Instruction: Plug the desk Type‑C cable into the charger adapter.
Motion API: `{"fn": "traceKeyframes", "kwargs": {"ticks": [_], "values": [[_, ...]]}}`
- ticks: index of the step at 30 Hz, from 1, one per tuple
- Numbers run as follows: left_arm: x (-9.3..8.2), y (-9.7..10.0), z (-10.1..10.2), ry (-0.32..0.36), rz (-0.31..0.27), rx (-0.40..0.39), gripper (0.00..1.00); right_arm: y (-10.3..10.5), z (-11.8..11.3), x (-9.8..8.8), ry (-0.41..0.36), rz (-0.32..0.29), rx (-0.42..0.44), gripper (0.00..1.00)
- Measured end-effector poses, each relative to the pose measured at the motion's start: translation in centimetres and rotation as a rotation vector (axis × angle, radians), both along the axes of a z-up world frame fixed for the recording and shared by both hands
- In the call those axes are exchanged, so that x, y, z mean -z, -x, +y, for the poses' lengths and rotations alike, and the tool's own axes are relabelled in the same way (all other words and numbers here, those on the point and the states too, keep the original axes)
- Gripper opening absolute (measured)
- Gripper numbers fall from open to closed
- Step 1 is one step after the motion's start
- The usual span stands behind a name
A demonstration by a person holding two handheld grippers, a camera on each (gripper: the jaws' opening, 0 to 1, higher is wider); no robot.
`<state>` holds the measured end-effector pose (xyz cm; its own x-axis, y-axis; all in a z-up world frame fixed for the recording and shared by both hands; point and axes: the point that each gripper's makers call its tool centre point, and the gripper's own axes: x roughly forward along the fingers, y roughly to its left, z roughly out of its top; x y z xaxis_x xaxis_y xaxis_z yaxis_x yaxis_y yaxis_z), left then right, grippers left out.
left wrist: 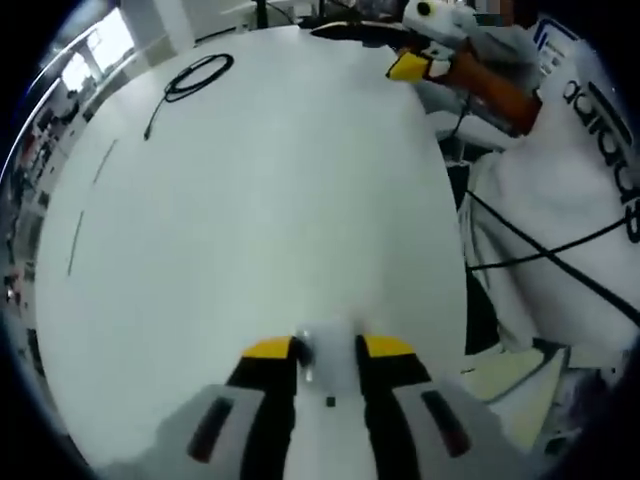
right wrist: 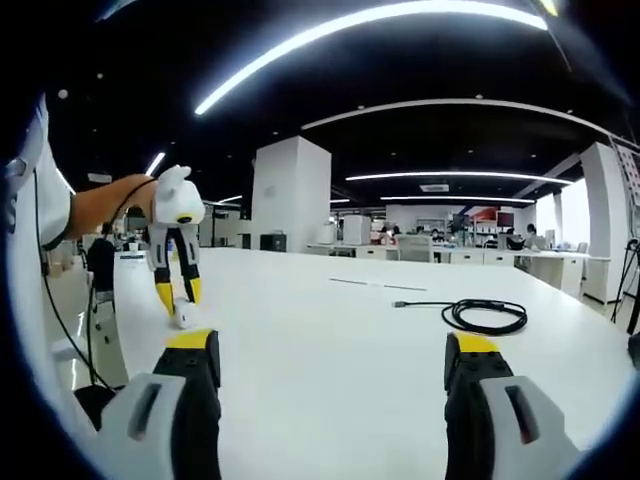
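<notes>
left gripper pinches white charger adapter; right gripper gapes empty, coiled cable ahead.

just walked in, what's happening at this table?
A person holds a two-jaw gripper in each hand over a white table. The left gripper is shut on a small white charger adapter, held just above the tabletop near the table's edge. The right gripper is open with nothing between its jaws. The black Type-C cable lies coiled on the table, untouched, so nothing is plugged in yet.
</notes>
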<state>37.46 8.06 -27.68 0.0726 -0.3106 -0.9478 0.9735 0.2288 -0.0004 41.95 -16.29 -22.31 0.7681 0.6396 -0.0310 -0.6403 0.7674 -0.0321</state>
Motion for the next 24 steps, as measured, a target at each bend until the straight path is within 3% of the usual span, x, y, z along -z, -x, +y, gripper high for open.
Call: {"fn": "traceKeyframes", "kwargs": {"ticks": [10, 18, 20, 24], "values": [[-0.2, 1.5, -0.6, -0.009, -0.009, 0.039, 0.22, 0.4, 0.1, -0.3, -0.003, -0.007, -0.001, 0.94], [-1.7, 1.0, -0.7, 0.02, -0.044, 0.046, 0.26, 0.8, 0.6, -0.3, -0.001, -0.007, -0.01, 0.94], [-2.0, 0.9, -0.6, 0.036, -0.049, 0.041, 0.27, 0.8, 0.6, -0.3, 0.0, -0.008, -0.011, 0.94], [-3.0, 0.6, -1.3, 0.168, -0.051, 0.0, 0.28, 0.7, 0.6, -0.4, -0.001, -0.005, -0.018, 0.94]]}}
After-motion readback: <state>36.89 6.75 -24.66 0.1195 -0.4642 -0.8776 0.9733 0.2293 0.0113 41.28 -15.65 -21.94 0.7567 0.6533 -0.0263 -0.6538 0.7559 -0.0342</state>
